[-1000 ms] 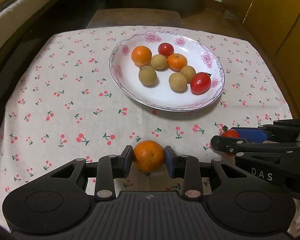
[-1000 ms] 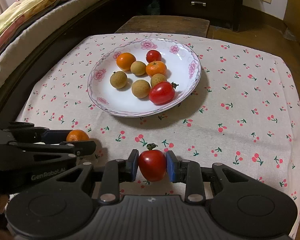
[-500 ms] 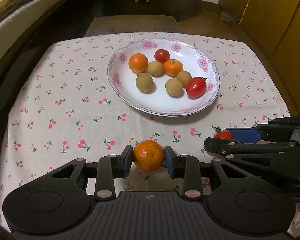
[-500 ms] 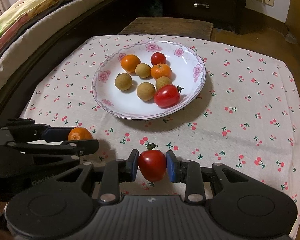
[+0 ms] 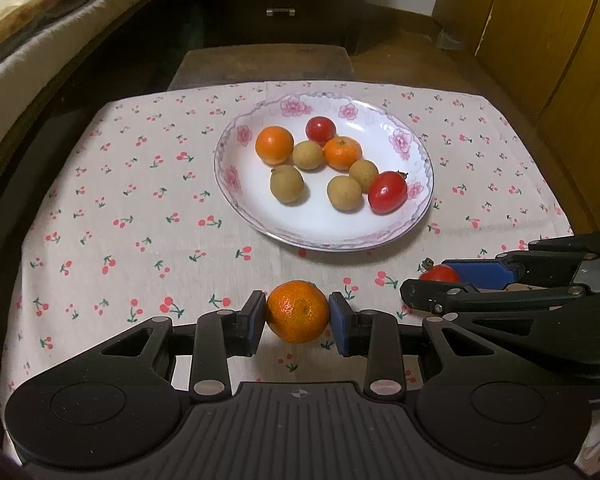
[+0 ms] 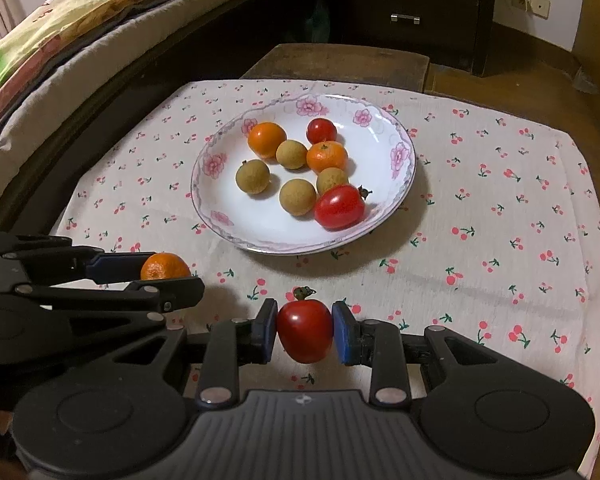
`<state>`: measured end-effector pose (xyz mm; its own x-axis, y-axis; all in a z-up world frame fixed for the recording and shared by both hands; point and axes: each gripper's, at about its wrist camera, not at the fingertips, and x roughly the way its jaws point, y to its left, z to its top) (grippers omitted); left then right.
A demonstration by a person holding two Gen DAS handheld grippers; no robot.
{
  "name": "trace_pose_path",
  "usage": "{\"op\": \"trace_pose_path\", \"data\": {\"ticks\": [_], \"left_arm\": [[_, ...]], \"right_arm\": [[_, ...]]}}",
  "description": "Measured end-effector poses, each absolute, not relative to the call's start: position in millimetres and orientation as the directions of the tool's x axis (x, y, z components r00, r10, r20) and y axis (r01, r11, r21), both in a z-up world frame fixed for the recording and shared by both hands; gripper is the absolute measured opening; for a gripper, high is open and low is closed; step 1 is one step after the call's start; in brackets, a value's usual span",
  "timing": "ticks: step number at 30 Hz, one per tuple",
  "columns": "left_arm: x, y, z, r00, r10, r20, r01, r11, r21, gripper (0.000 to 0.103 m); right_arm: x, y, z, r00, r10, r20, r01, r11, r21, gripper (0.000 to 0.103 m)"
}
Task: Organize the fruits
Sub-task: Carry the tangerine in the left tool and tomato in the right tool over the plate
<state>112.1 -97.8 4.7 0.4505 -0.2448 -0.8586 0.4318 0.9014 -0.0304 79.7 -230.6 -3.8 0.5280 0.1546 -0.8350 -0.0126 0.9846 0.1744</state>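
Left claw (image 5: 298,322): pads clamped on a mandarin (image 5: 298,311). Right claw (image 6: 305,334): pads clamped on a red tomato (image 6: 305,336). Both are held over the near worktop, side by side. Beyond: floral plate (image 5: 416,152) of mixed fruit on cherry-print cloth (image 5: 120,200), open cloth either side. Bed (image 6: 60,40) left, dark drawers (image 6: 412,4) behind.

This is a bedroom in a home. A bed (image 6: 80,40) with a bright floral quilt (image 6: 60,8) runs along the left side. At the far end stands a dark wooden chest of drawers (image 6: 412,4) with metal handles, beside a wall socket (image 6: 530,0). Wooden wardrobe doors (image 5: 540,40) line the right, and a cherry-print tablecloth (image 5: 140,200) covers the near table.
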Motion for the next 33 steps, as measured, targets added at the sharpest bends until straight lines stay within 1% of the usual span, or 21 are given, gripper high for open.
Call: {"op": "trace_pose_path", "data": {"ticks": [5, 15, 21, 33], "left_arm": [[117, -101, 11, 0.464, -0.248, -0.850, 0.435, 0.900, -0.025, 0.042], [140, -107, 27, 0.488, -0.271, -0.830, 0.414, 0.909, -0.054, 0.041], [157, -109, 24, 0.472, -0.284, -0.835, 0.396, 0.914, -0.087, 0.041], [174, -114, 15, 0.463, -0.259, -0.848, 0.372, 0.925, -0.079, 0.041]], "right_arm": [[84, -233, 2, 0.538, 0.146, -0.830, -0.008, 0.986, 0.168, 0.031], [104, -241, 22, 0.581, 0.134, -0.803, 0.013, 0.985, 0.173, 0.031], [118, -248, 19, 0.583, 0.133, -0.802, 0.033, 0.982, 0.187, 0.031], [135, -252, 8, 0.573, 0.141, -0.807, 0.046, 0.978, 0.204, 0.031]]}}
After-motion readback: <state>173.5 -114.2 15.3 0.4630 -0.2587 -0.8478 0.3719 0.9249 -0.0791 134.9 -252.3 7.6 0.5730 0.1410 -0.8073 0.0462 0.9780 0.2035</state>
